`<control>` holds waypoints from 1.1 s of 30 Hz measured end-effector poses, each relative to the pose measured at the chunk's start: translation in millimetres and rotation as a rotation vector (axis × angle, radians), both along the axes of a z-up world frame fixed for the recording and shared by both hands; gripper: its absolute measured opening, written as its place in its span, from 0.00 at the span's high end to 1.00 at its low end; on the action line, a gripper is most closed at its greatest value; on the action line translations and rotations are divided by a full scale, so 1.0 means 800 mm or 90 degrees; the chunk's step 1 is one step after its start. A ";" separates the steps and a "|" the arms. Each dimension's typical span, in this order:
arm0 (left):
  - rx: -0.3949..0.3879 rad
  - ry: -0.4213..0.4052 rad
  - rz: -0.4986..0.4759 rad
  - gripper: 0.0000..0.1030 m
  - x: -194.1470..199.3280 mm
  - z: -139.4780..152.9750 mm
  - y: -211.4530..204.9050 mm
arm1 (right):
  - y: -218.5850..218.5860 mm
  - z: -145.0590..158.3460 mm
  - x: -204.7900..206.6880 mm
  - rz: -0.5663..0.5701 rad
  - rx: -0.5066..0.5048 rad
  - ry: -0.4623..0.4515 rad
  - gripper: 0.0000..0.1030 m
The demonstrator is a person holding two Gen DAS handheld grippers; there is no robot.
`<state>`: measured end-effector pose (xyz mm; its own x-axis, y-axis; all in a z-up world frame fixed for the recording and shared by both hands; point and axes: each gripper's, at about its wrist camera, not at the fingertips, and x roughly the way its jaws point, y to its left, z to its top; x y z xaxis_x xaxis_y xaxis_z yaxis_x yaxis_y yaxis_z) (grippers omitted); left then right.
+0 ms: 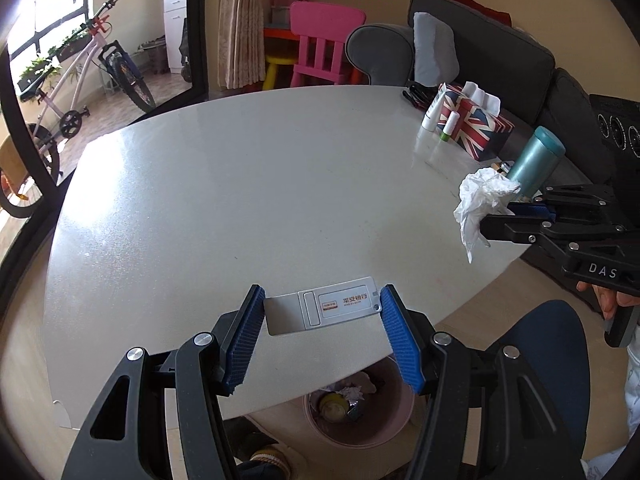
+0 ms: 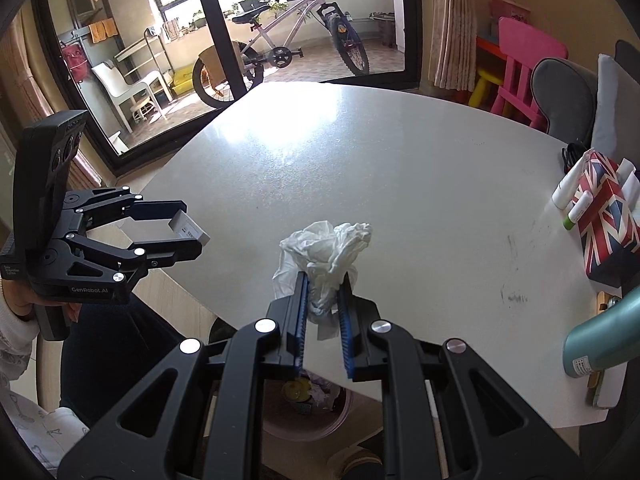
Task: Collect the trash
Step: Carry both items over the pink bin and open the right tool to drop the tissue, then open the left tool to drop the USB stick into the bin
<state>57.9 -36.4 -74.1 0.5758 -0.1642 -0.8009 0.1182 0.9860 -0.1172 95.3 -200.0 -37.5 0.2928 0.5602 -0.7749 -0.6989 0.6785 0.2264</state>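
- Trash on show is two pieces, both held above the white table (image 1: 224,184), near its front edge.
- Table is the biggest thing here; bare and glossy across the middle, with a glare patch on the window side.
- Grey sofa (image 1: 496,52) sits behind the table's far right side; a pink child's chair (image 1: 320,52) is beside it and a bicycle (image 2: 288,40) stands beyond the glass door.
- Pink waste bin (image 1: 360,420) stands on the floor below the table's front edge, under the tools; it already holds some scraps.
- Union Jack tissue box (image 2: 604,216) sits on the right side of the table, with two small white tubes (image 2: 568,192) leaning against it.
- Teal bottle (image 1: 536,160) is at the table's right edge, near the tissue box.
- Left tool (image 1: 322,320): blue pads spread fairly wide, gripping a flat white card-like packet (image 1: 324,310) end to end; it has printed text on its face.
- Right tool (image 2: 325,304): pads nearly together, pinched on a crumpled white tissue (image 2: 328,248) that bulges out past the fingertips.
- The two tools are well apart, left one lower and nearer the bin in the left wrist view.
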 end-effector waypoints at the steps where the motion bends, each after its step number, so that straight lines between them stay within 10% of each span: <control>1: -0.001 -0.001 -0.005 0.44 -0.006 0.001 -0.002 | 0.000 -0.001 -0.008 0.005 0.001 0.005 0.86; 24: -0.030 -0.003 -0.021 0.44 -0.096 -0.007 -0.008 | 0.019 -0.057 -0.095 0.068 -0.039 0.094 0.82; 29: -0.030 -0.006 -0.019 0.44 -0.095 -0.006 -0.006 | 0.011 -0.055 -0.087 0.052 -0.015 0.095 0.16; 33: -0.030 -0.002 -0.024 0.43 -0.093 -0.009 -0.009 | 0.006 -0.053 -0.083 0.034 -0.020 0.090 0.07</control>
